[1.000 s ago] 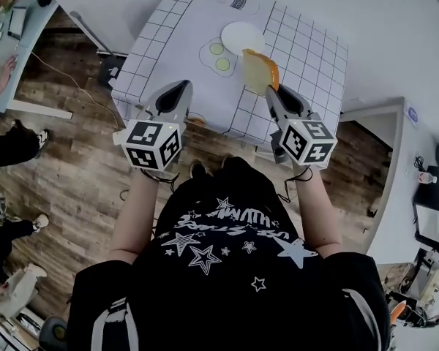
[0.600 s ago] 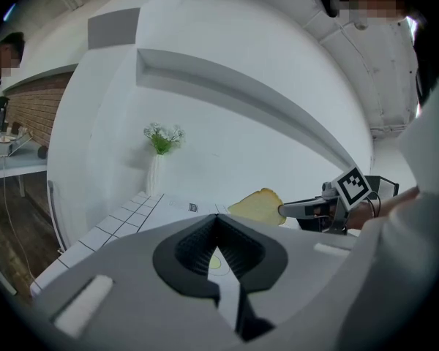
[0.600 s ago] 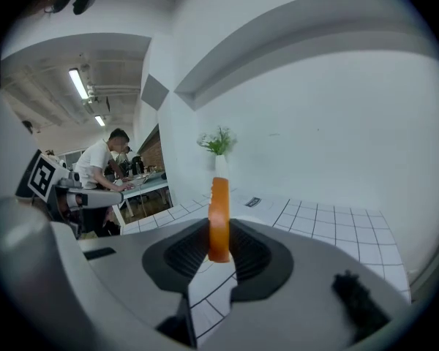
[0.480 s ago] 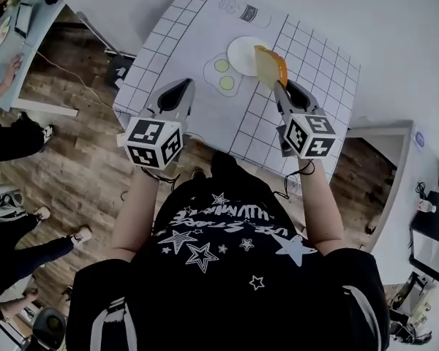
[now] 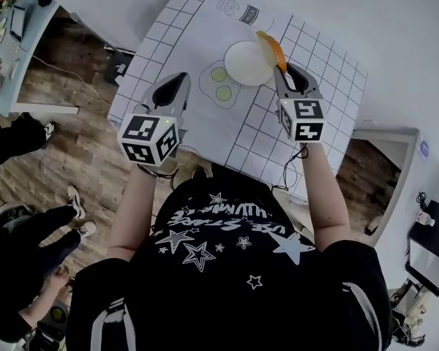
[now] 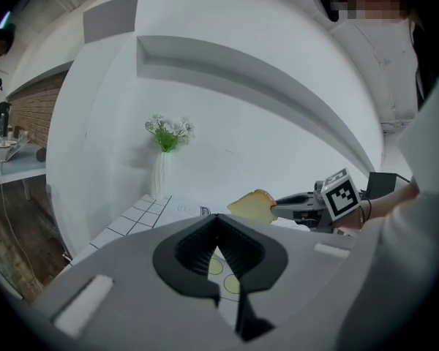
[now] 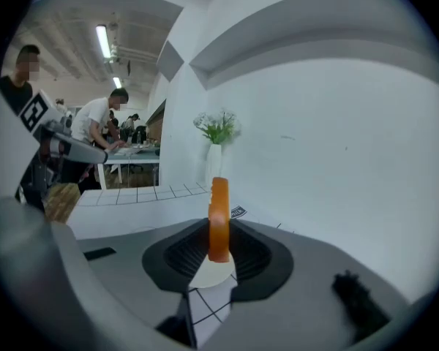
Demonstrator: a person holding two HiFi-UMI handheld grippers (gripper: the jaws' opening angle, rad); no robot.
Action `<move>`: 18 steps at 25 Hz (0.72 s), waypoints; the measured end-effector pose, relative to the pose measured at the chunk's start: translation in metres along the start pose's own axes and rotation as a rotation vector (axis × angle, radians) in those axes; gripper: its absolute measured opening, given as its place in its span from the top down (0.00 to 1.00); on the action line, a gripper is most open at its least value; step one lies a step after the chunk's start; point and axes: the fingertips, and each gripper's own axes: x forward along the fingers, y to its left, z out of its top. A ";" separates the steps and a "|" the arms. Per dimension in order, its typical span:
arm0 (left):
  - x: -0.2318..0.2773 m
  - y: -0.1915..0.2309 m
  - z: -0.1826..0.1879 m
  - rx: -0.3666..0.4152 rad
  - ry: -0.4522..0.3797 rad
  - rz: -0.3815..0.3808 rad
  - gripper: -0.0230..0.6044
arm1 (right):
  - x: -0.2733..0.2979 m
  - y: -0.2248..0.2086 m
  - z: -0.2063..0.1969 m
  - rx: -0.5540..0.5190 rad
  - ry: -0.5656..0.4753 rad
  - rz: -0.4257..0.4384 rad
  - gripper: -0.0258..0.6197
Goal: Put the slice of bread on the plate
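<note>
A slice of bread (image 5: 271,45) with an orange crust hangs on edge over the right rim of the round white plate (image 5: 243,64). My right gripper (image 5: 281,67) is shut on the slice's lower part. In the right gripper view the bread (image 7: 219,214) stands upright between the pads, with the plate (image 7: 214,274) showing below it. My left gripper (image 5: 181,81) hovers over the table's left half, shut and holding nothing. The left gripper view shows its tips (image 6: 218,217) meeting and the bread (image 6: 253,206) held out ahead to the right.
The table carries a white mat (image 5: 175,42) with grid squares, two printed green circles (image 5: 220,83) beside the plate and a printed label (image 5: 241,10). A white vase of flowers (image 6: 161,172) stands at the far end by the wall. People stand at the left, near another table (image 5: 16,26).
Both grippers have moved forward over the table. The right one carried the bread from the plate's near side to above its right rim and rolled, turning the slice edge-on.
</note>
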 end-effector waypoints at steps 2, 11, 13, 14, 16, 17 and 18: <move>0.007 0.001 0.000 0.002 0.009 0.000 0.95 | 0.012 0.000 -0.002 -0.102 0.017 -0.005 0.82; 0.025 0.005 -0.005 -0.004 0.043 -0.003 0.95 | 0.043 0.048 -0.030 -0.744 0.091 0.001 0.82; 0.027 0.006 -0.006 -0.008 0.044 -0.001 0.95 | 0.048 0.065 -0.043 -0.839 0.115 0.029 0.82; 0.028 0.007 -0.007 -0.010 0.045 -0.001 0.95 | 0.050 0.070 -0.049 -0.870 0.128 0.038 0.82; 0.029 0.008 -0.009 -0.015 0.049 -0.001 0.95 | 0.052 0.078 -0.060 -0.901 0.155 0.056 0.82; 0.029 0.009 -0.010 -0.017 0.052 0.000 0.95 | 0.054 0.081 -0.065 -0.903 0.165 0.068 0.82; 0.029 0.009 -0.011 -0.019 0.054 0.001 0.95 | 0.055 0.083 -0.070 -0.901 0.172 0.081 0.82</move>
